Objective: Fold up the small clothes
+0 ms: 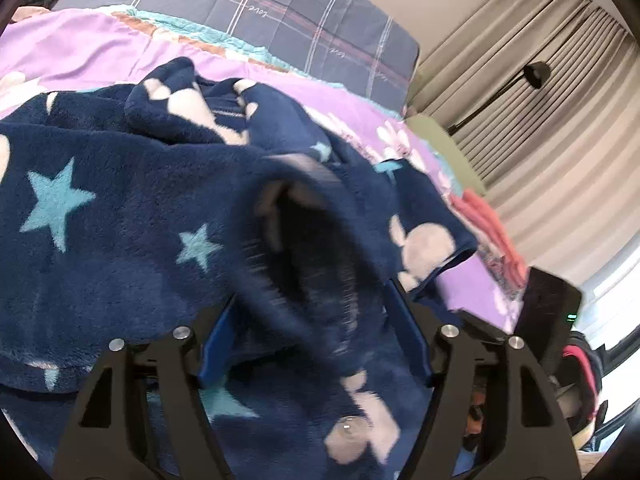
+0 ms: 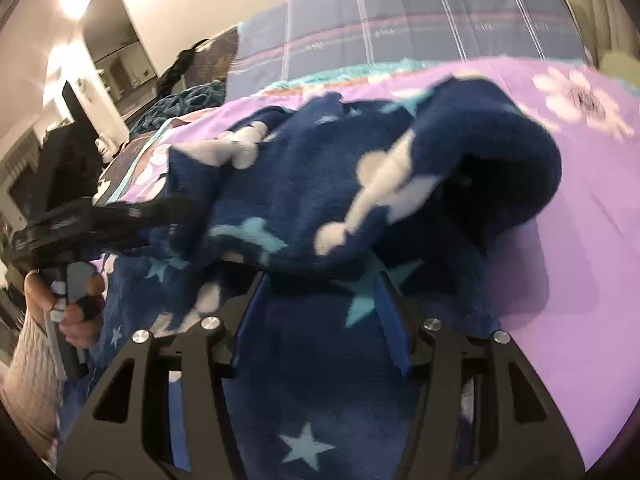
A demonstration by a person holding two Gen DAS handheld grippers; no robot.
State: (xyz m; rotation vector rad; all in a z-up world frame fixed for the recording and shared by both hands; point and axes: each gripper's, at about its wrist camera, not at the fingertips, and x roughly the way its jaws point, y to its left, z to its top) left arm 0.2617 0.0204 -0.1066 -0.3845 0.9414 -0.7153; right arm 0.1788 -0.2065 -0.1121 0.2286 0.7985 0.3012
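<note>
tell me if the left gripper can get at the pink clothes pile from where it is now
Probably not directly: the left gripper has the navy star fleece garment bunched between its fingers, and the pink pile lies beyond that fabric toward the bed's edge.

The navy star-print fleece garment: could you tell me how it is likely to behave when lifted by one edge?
The fleece garment would probably droop, since it already bunches in soft folds. Its plush pile suggests it grips rather than slips. It looks bulky but likely light, sagging over the left tool.
</note>
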